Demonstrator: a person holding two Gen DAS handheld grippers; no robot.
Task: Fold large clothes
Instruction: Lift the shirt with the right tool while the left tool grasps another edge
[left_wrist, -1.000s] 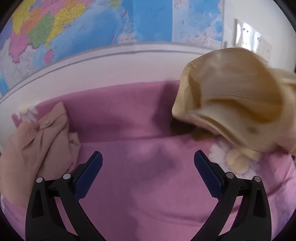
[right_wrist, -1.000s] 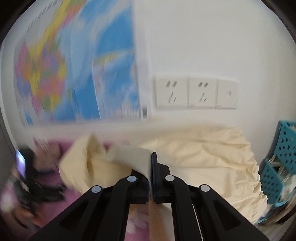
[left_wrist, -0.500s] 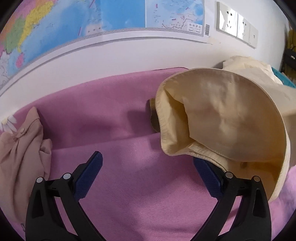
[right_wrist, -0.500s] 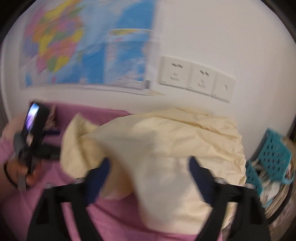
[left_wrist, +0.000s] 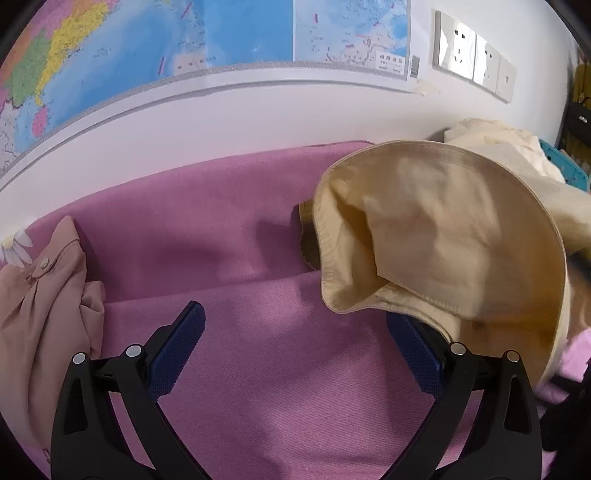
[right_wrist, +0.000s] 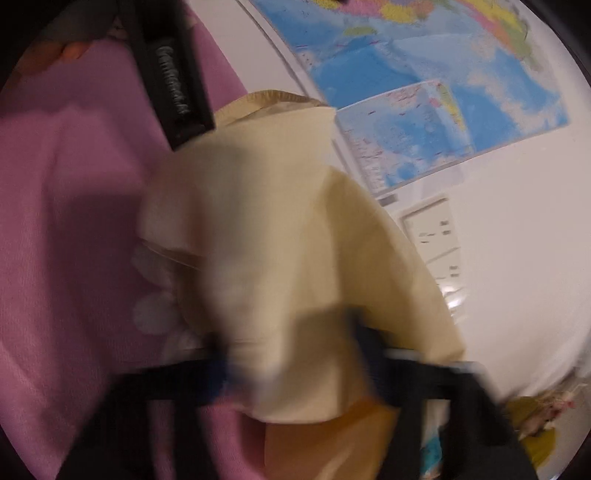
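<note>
A cream garment (left_wrist: 443, 229) lies heaped on the pink bed cover (left_wrist: 221, 229), its hemmed edge curling up at the right. My left gripper (left_wrist: 291, 314) is open just above the cover. The hem drapes over its right fingertip, and only pink cover lies between the fingers. The right wrist view is blurred and rolled over. There the cream garment (right_wrist: 277, 229) lies over and between the fingers of my right gripper (right_wrist: 291, 354). Its jaws stand apart and are closing. The black body of the left gripper (right_wrist: 170, 74) shows at the top left.
A crumpled peach shirt (left_wrist: 40, 295) lies at the left of the cover. A wall map (left_wrist: 221, 44) and wall sockets (left_wrist: 472, 55) are behind. A teal basket (left_wrist: 561, 166) stands at the far right. A hand (right_wrist: 70, 51) holds the left gripper.
The right gripper let go of the cream cloth, opened wide, rolled over and dropped toward the garment. The garment settled onto the cover at the left gripper's right finger.
</note>
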